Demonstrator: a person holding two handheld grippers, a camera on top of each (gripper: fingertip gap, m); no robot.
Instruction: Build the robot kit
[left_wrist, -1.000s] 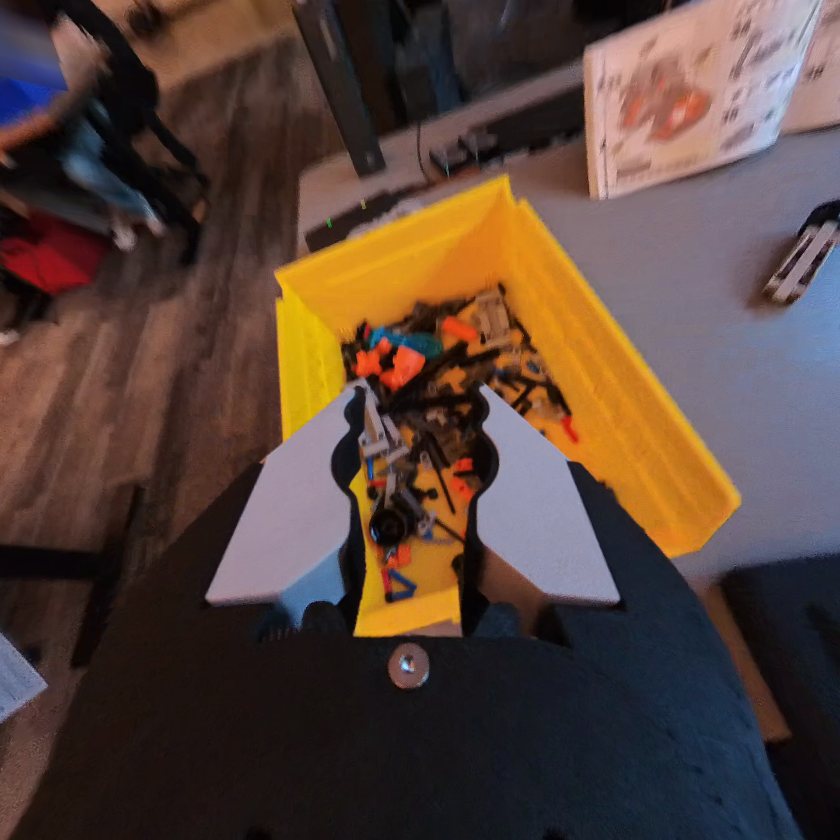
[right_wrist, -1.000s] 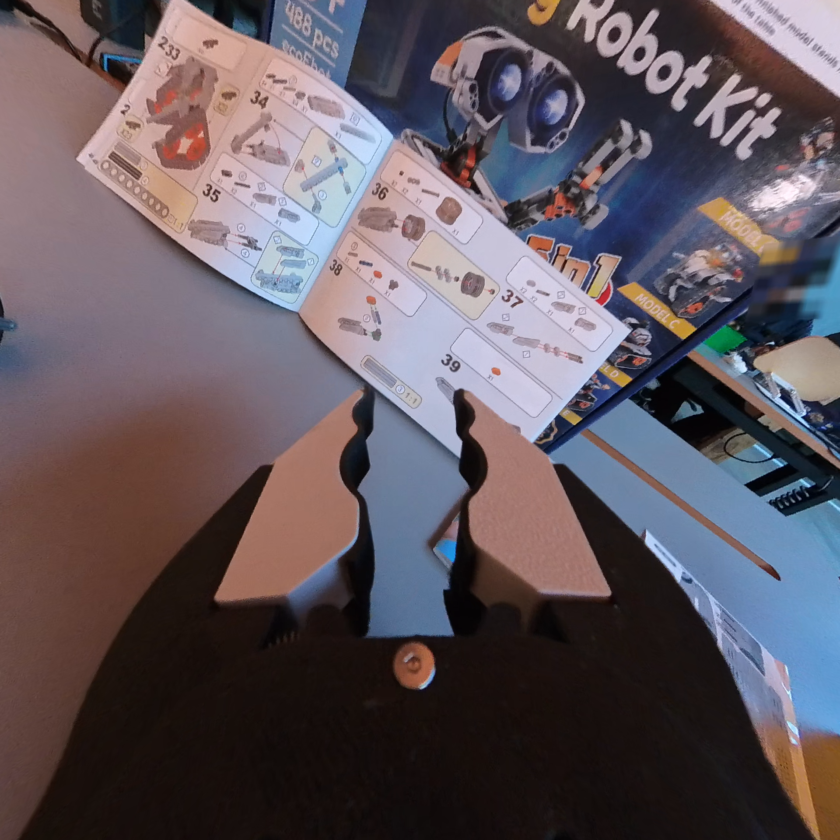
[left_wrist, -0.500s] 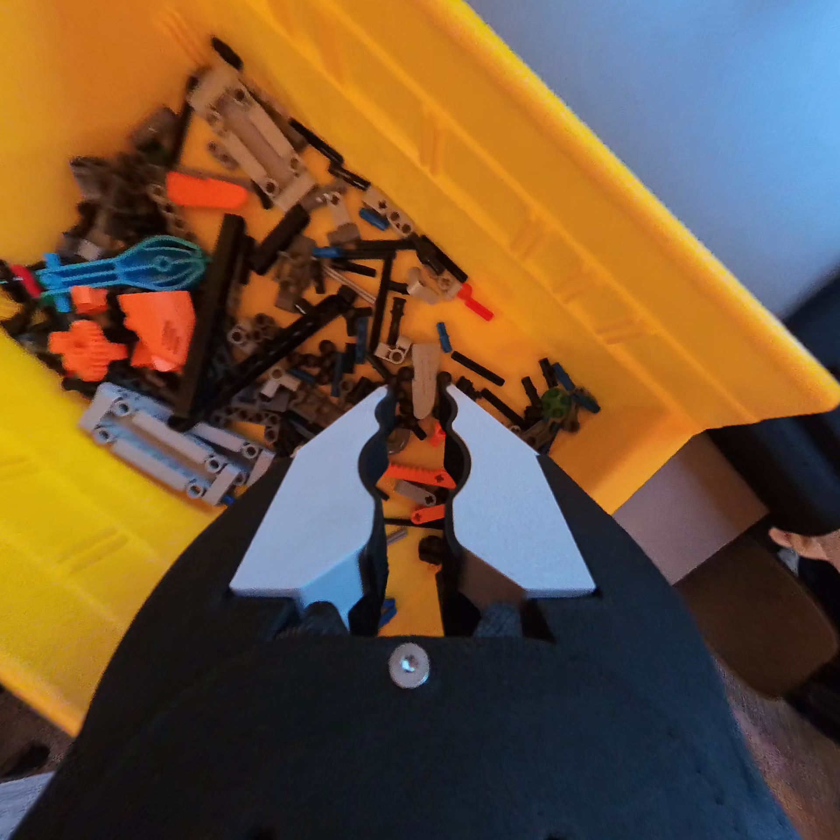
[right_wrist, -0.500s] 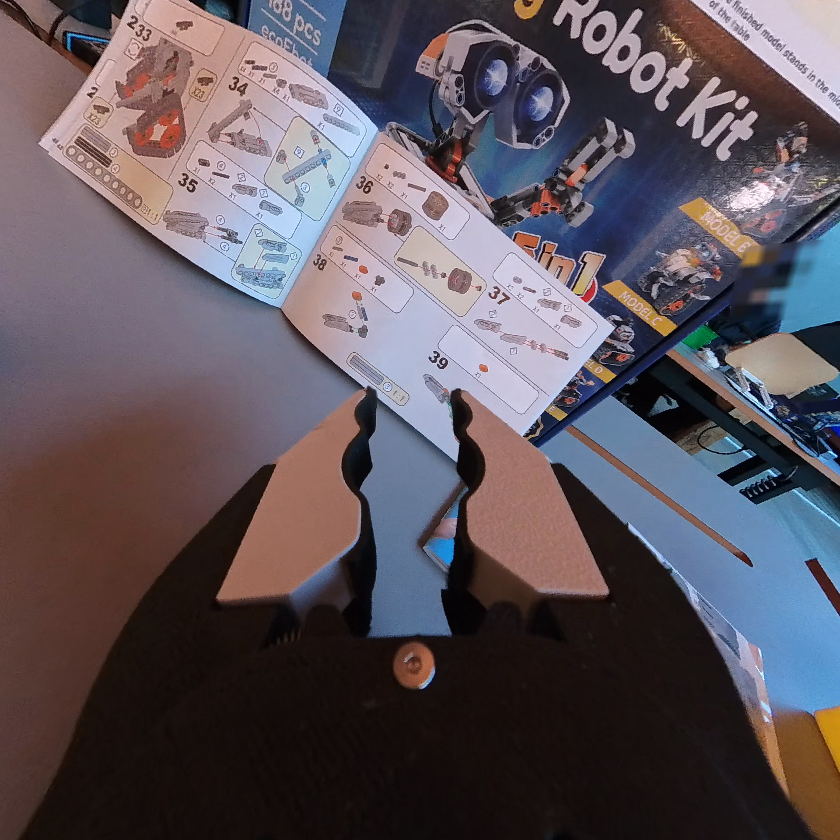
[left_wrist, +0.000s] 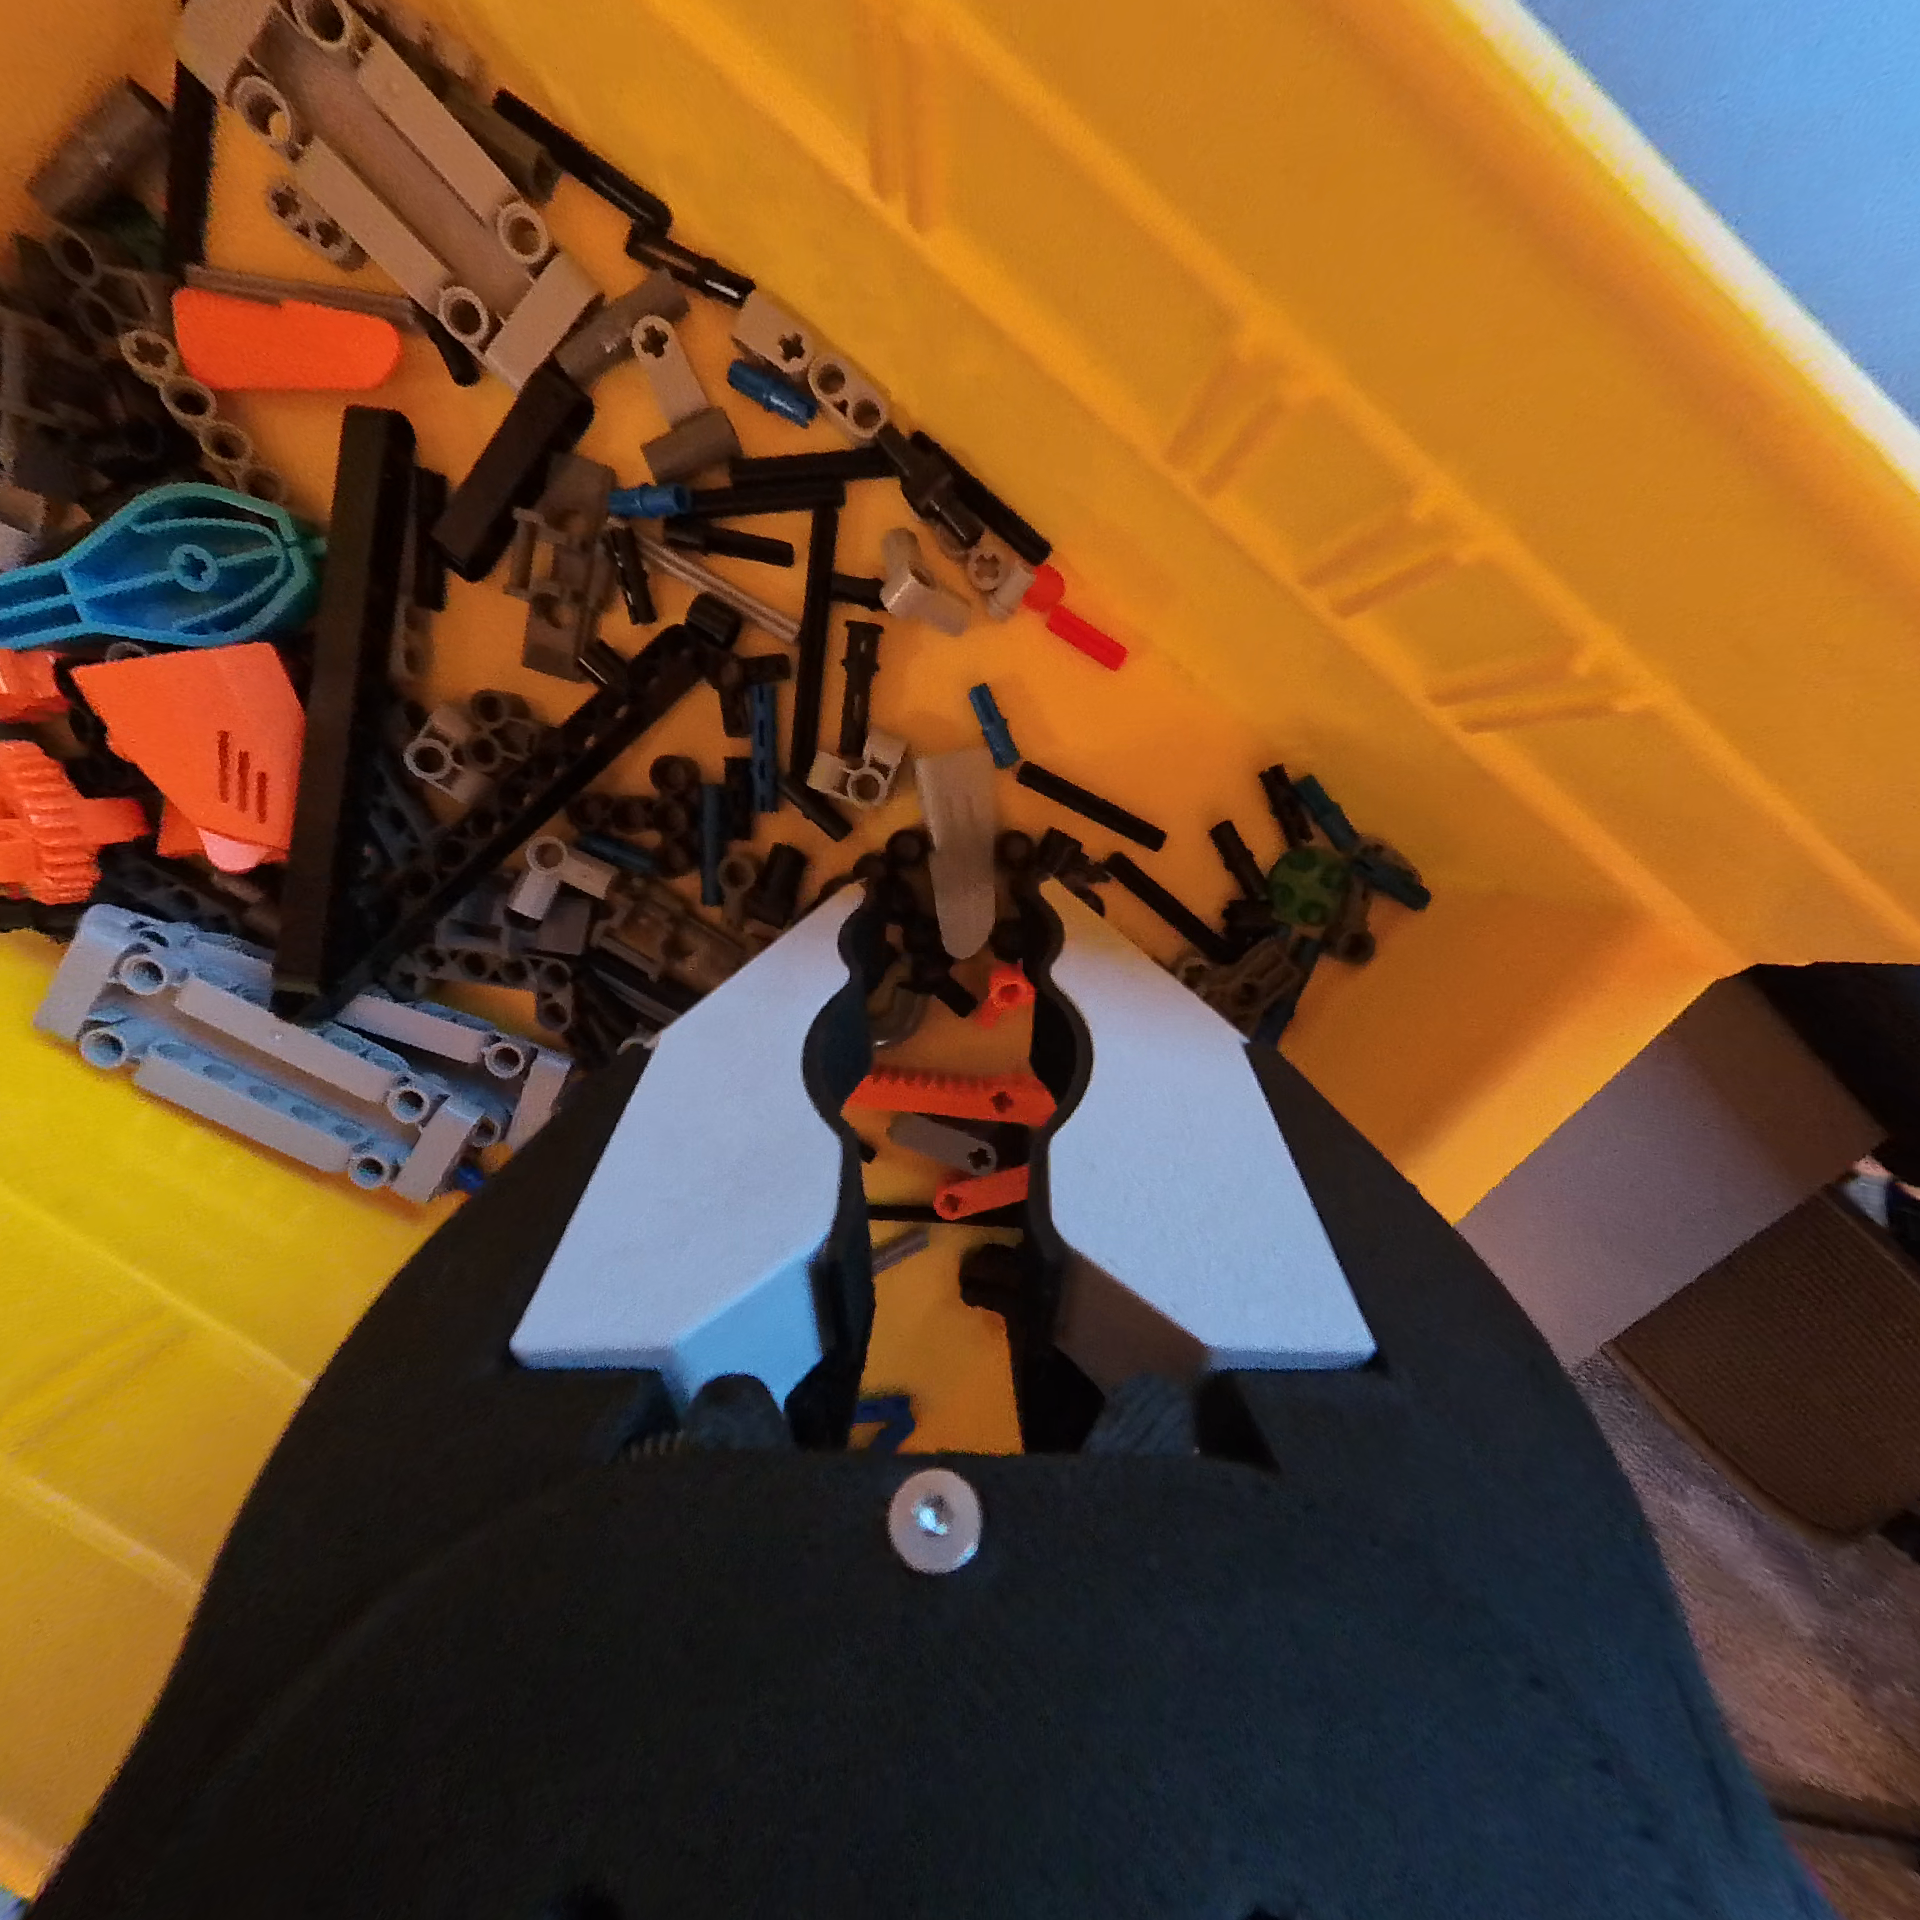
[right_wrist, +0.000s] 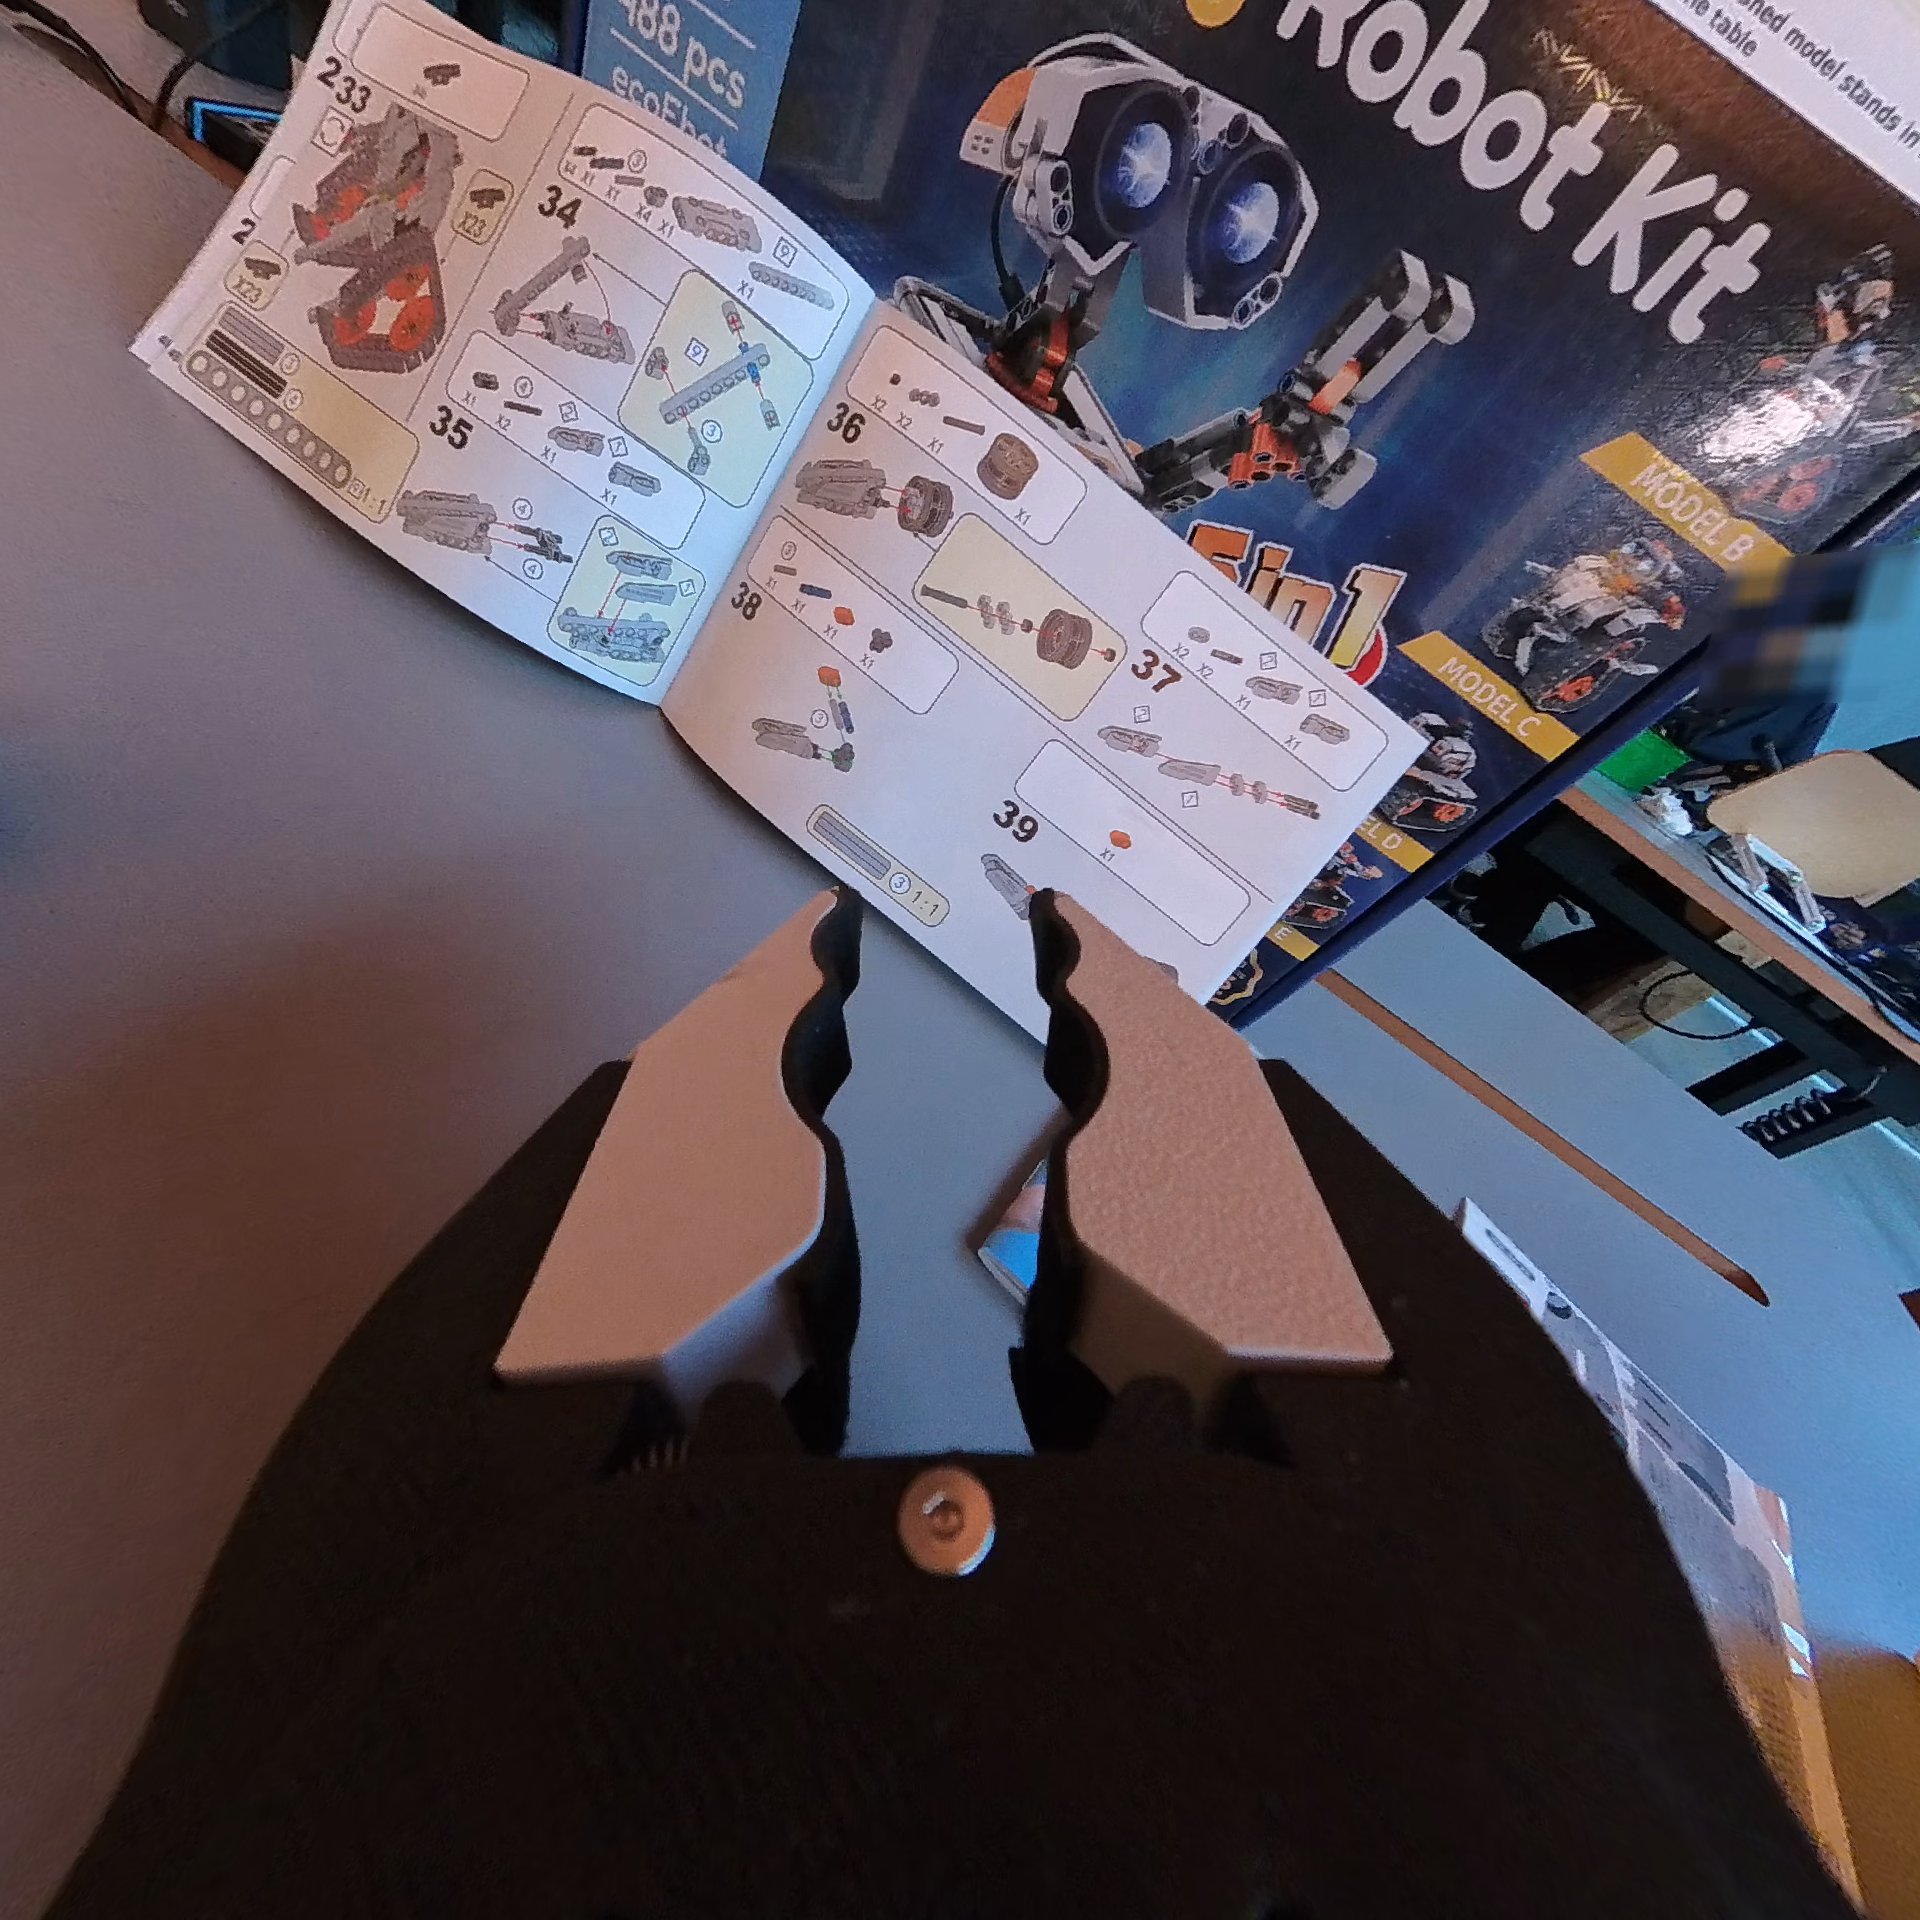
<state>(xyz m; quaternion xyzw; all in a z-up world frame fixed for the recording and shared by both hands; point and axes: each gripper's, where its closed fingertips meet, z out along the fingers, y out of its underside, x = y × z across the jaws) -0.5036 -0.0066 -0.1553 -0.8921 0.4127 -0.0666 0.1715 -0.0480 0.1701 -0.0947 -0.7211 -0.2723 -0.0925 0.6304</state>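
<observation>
Two grippers show their jaws parted, holding nothing. Since a second ago the left gripper (left_wrist: 951, 894) has dropped from above the yellow bin (left_wrist: 1299, 436) into it, tips now straddling a light grey pin (left_wrist: 961, 842) among loose building pieces. The right gripper (right_wrist: 940, 909) has barely shifted over the grey table (right_wrist: 312, 883), its tips at the near edge of the open instruction booklet (right_wrist: 790, 540), with the kit box (right_wrist: 1455, 312) beyond.
</observation>
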